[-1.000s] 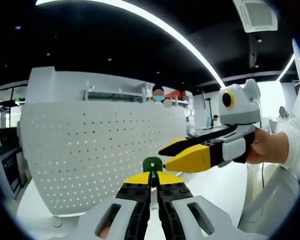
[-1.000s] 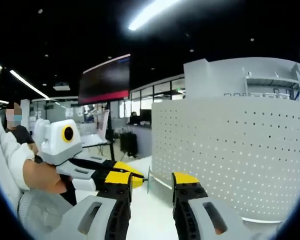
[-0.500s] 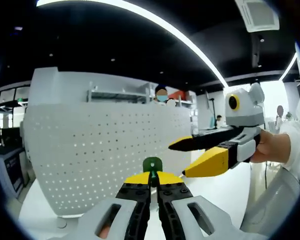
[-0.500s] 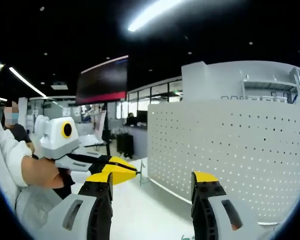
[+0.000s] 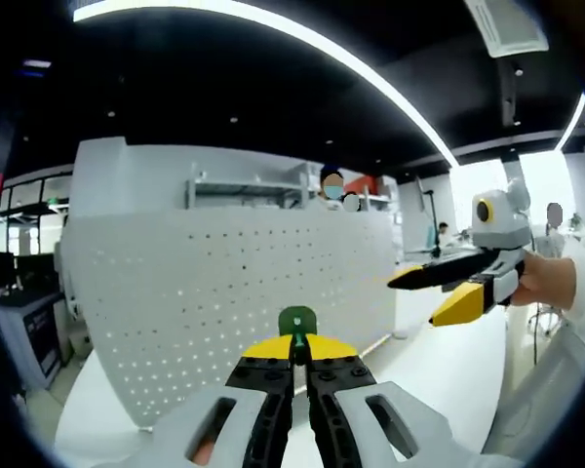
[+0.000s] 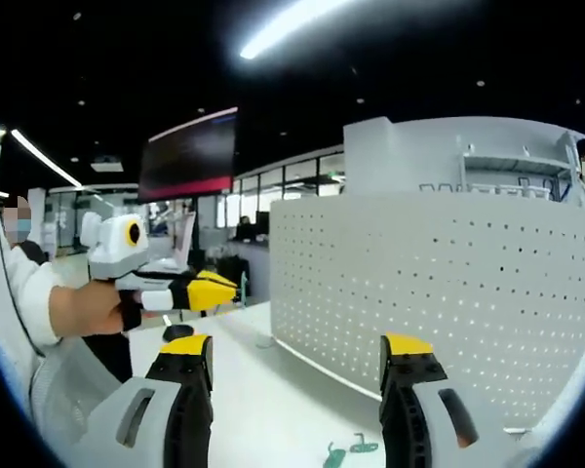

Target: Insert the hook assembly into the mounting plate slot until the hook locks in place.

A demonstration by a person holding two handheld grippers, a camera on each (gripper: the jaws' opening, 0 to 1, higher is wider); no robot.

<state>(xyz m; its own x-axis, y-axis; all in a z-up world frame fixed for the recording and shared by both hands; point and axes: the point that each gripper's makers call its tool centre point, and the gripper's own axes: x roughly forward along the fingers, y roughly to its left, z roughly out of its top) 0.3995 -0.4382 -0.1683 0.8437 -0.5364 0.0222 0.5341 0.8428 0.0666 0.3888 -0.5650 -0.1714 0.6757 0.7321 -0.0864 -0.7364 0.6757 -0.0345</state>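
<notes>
Nearest in the left gripper view, my left gripper [image 5: 299, 343] has its jaws pressed together on the green hook assembly [image 5: 296, 322], whose rounded head stands up just past the yellow tips; I judge it is held this way so the free end can be presented to the board. Beyond it stands the white perforated mounting plate [image 5: 224, 292], upright on the white table [image 5: 439, 366], apart from the hook, so insertion is not yet begun. To the right my right gripper [image 5: 447, 292] hovers with jaws spread and nothing between them, apparently held aside to keep the approach clear. In the right gripper view the same jaws rise wide apart, and two small green pieces [image 6: 346, 451] lie on the table between them.
</notes>
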